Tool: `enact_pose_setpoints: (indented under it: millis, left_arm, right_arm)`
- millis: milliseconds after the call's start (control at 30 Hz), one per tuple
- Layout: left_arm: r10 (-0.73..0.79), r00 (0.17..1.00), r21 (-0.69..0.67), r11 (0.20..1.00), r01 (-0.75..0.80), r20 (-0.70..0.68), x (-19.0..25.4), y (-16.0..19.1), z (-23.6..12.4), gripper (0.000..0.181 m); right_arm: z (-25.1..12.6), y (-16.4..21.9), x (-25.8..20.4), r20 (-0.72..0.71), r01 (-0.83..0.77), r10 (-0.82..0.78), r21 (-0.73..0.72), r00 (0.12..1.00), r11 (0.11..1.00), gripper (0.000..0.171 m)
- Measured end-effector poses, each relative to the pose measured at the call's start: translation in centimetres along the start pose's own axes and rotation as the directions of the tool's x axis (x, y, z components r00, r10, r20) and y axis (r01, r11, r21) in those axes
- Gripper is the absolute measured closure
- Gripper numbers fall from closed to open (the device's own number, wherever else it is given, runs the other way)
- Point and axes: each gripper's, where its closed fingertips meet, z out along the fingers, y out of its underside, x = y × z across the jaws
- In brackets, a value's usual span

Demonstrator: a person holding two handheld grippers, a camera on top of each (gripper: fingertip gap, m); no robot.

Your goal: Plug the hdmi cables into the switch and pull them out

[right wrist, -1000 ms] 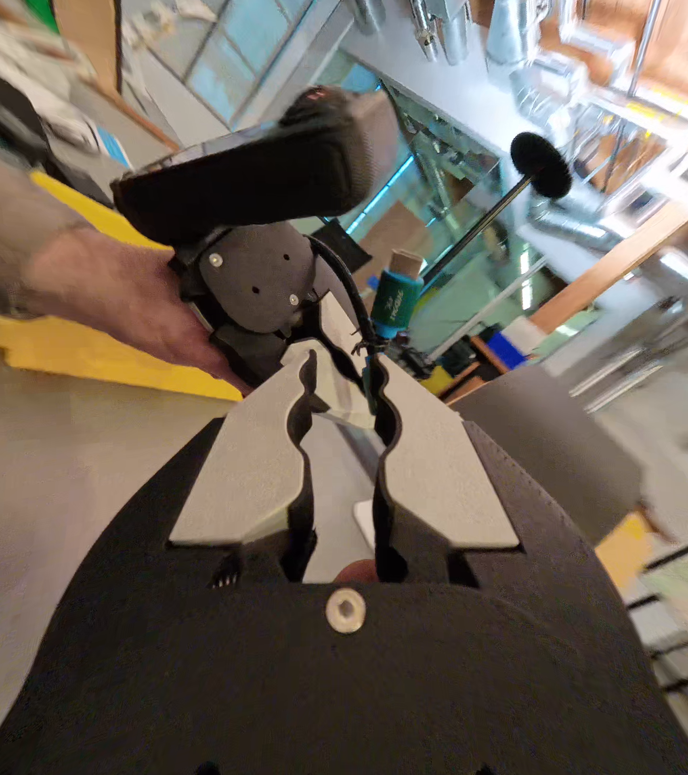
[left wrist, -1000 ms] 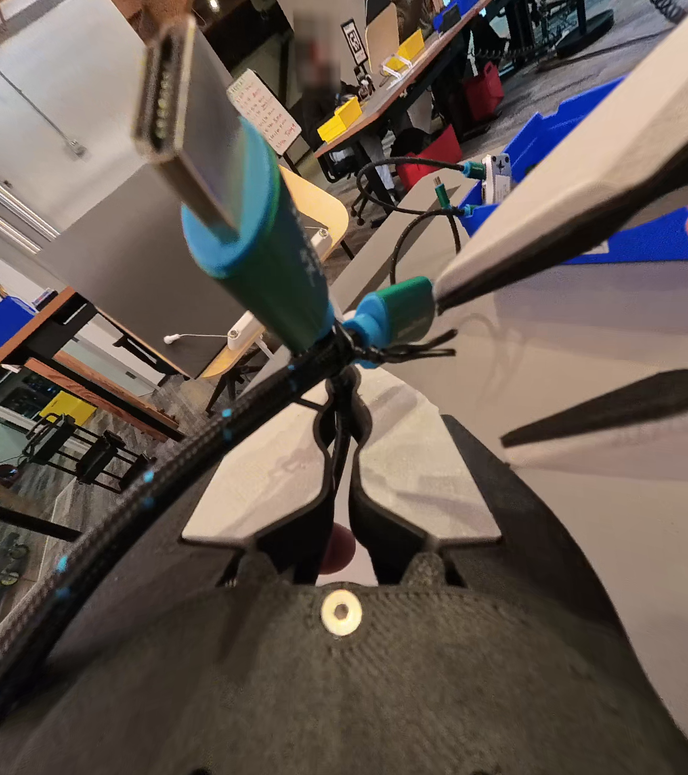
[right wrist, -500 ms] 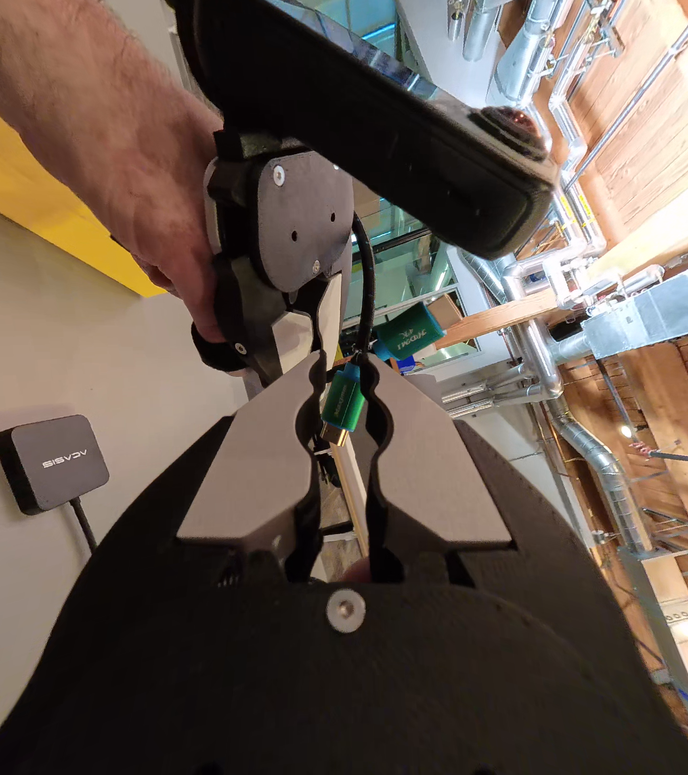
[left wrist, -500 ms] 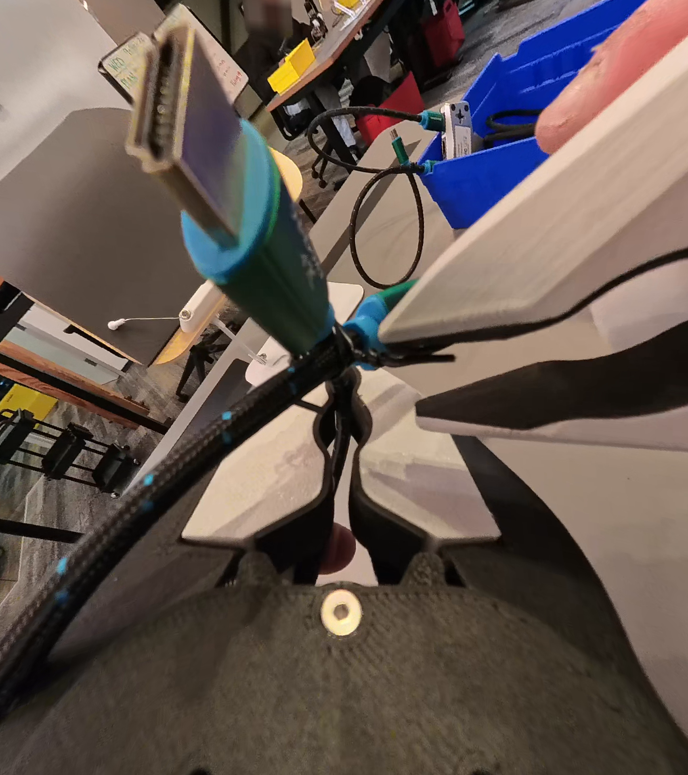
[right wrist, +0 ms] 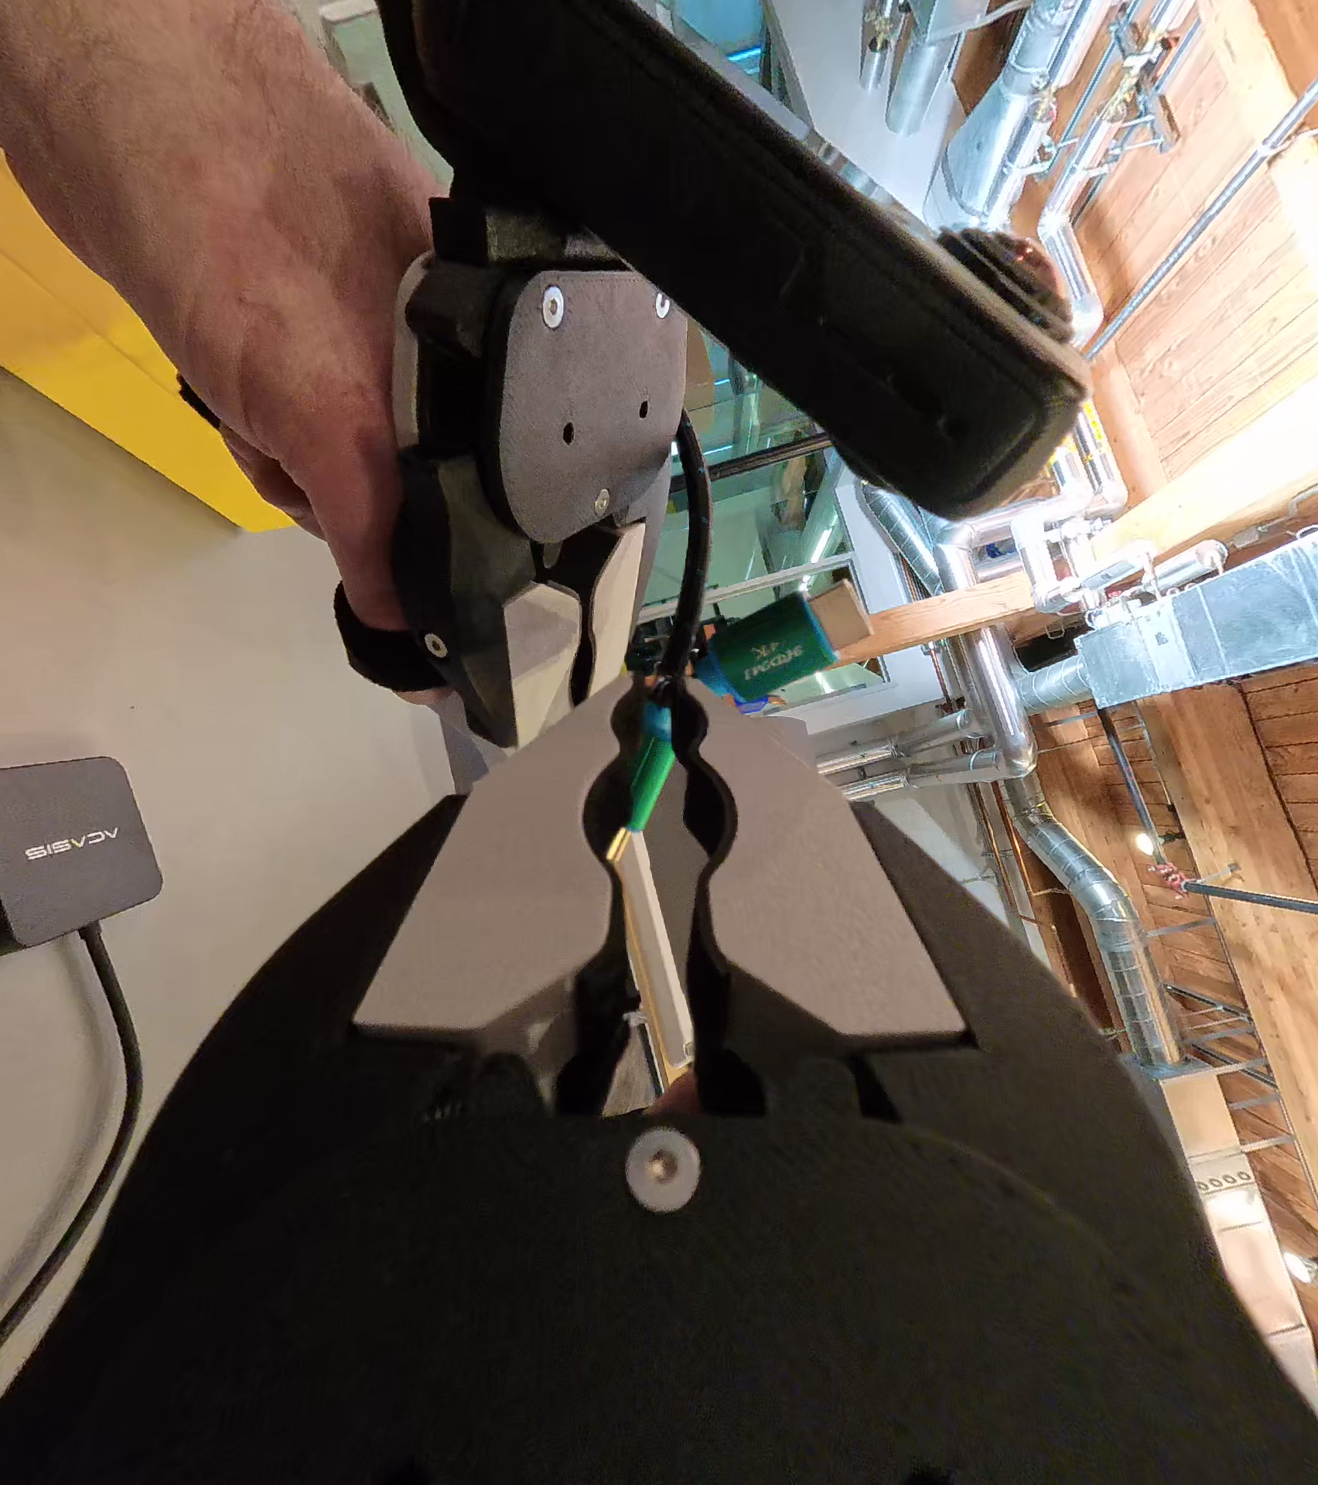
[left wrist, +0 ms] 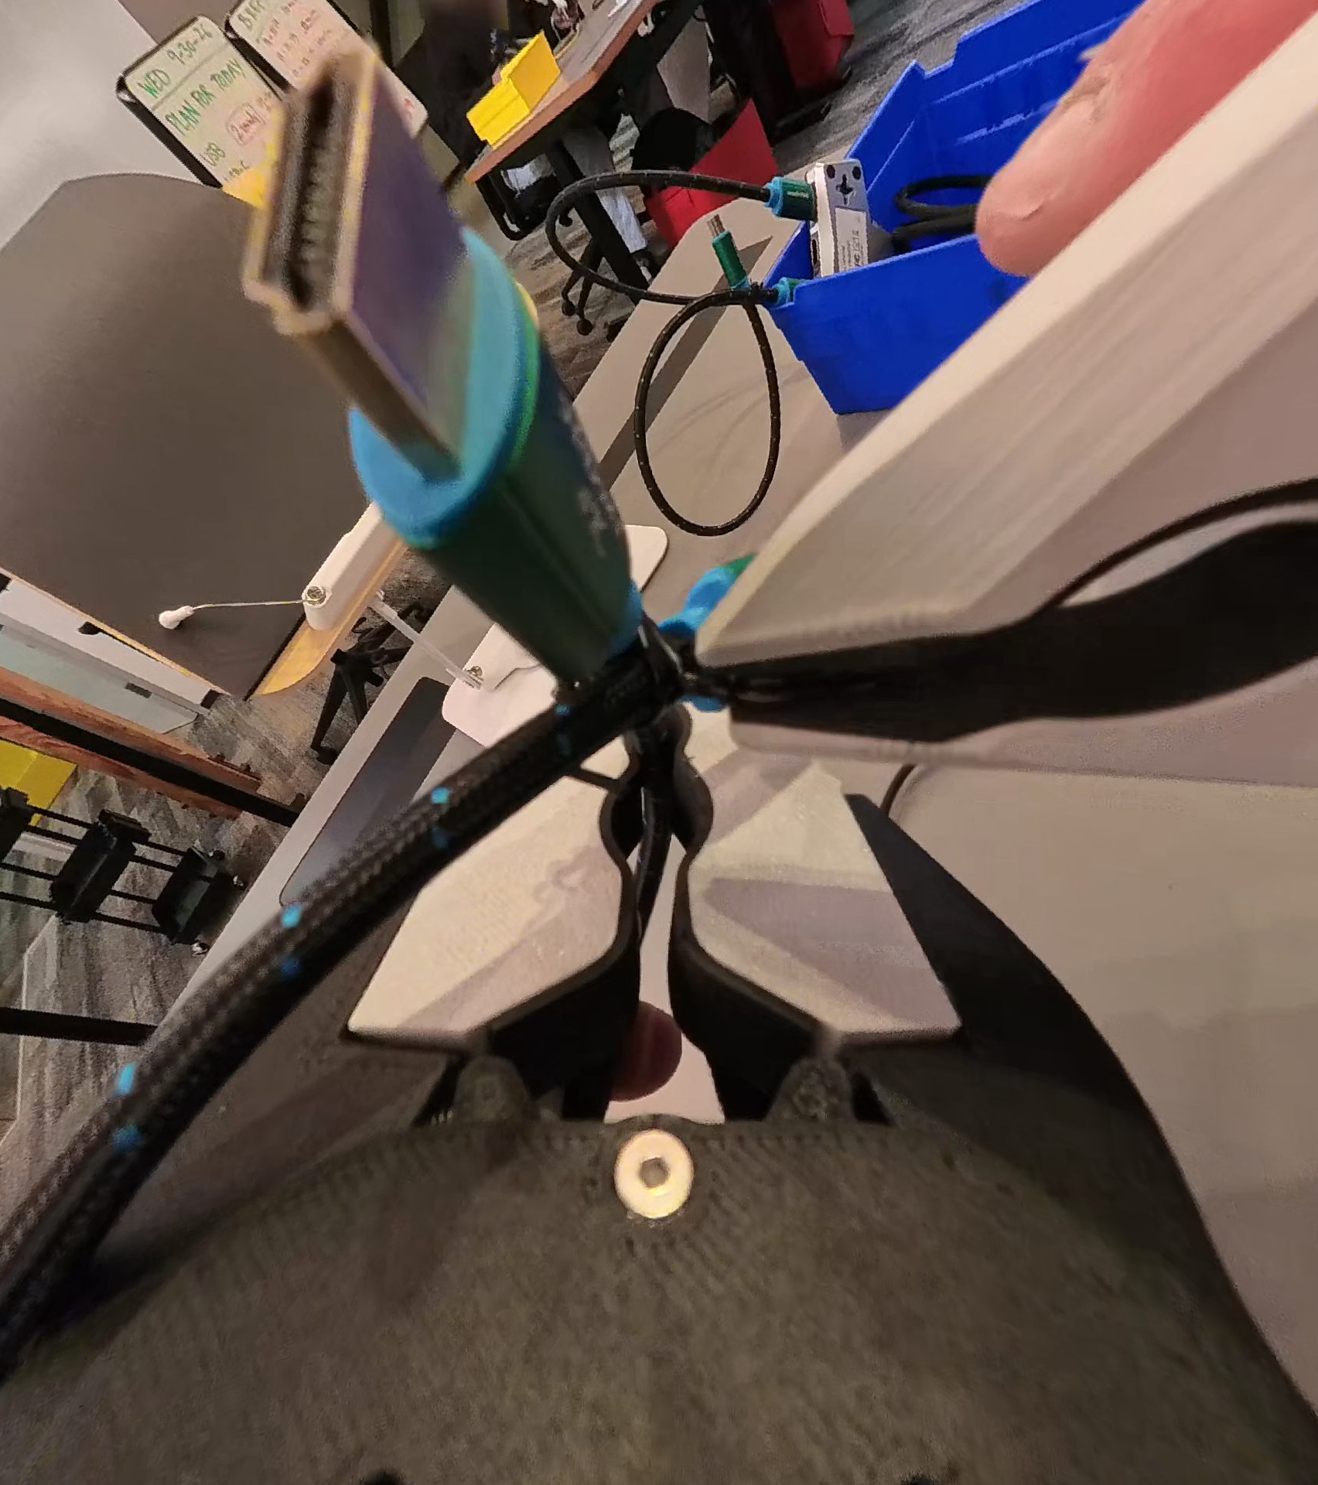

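Observation:
Two green HDMI plugs with blue collars hang on one tied bundle of black braided cable. My left gripper (left wrist: 656, 747) is shut on the cable just below the tie. One plug (left wrist: 479, 450) sticks up and left past its tips, metal end bare. My right gripper (right wrist: 660, 711) is shut on the second plug (right wrist: 652, 771), whose metal end points back toward the camera. In the left wrist view the right gripper (left wrist: 708, 667) comes in from the right and hides most of that plug. A dark grey box (right wrist: 37, 852) with a lead lies on the table.
A blue bin (left wrist: 905, 321) at the back holds a silver device (left wrist: 841, 217) with another braided cable (left wrist: 720, 418) plugged in and looping onto the grey table (left wrist: 1162, 924). A hand holds the left gripper (right wrist: 567, 675). A yellow bin (right wrist: 77, 321) sits behind it. The left gripper's tips are roughly 8 cm from the right gripper's.
My right gripper has closed in around the second plug, which now sits deeper between its fingers. Both grippers have turned; the dark grey box has come into the right wrist view.

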Motion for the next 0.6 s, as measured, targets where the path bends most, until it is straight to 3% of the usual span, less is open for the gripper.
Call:
enact_pose_setpoints:
  millis: [33,200,333,467,533,600]
  left_arm:
    - [0.0,1.0,-0.001,1.0,0.0,0.0,0.0,0.0,0.0,0.181]
    - [-0.001,1.0,-0.001,1.0,0.001,0.009,0.0,0.1,0.1,0.181]
    - [-0.013,0.999,0.024,1.0,0.012,0.043,-0.6,-0.2,0.0,0.181]
    - [-0.029,0.996,0.06,0.998,0.024,0.084,-1.4,-0.7,-0.3,0.181]
    - [-0.035,0.993,0.082,0.996,0.026,0.111,-1.9,-1.0,-0.6,0.181]
    - [-0.04,0.99,0.105,0.994,0.025,0.138,-2.4,-1.4,-0.9,0.181]
  right_arm:
    - [0.0,0.0,0.1,0.0,-0.001,0.001,0.002,1.0,1.0,0.171]
    - [-0.1,0.1,-0.2,0.049,-0.084,0.084,0.007,0.995,0.996,0.171]
    - [0.0,0.0,0.0,0.113,-0.373,0.369,0.013,0.923,0.928,0.171]
    - [0.2,-0.5,0.4,0.191,-0.705,0.69,0.02,0.698,0.709,0.171]
    - [0.2,-0.9,0.6,0.243,-0.853,0.825,0.018,0.51,0.522,0.171]
    - [0.3,-1.2,0.8,0.313,-0.963,0.915,0.002,0.256,0.269,0.171]
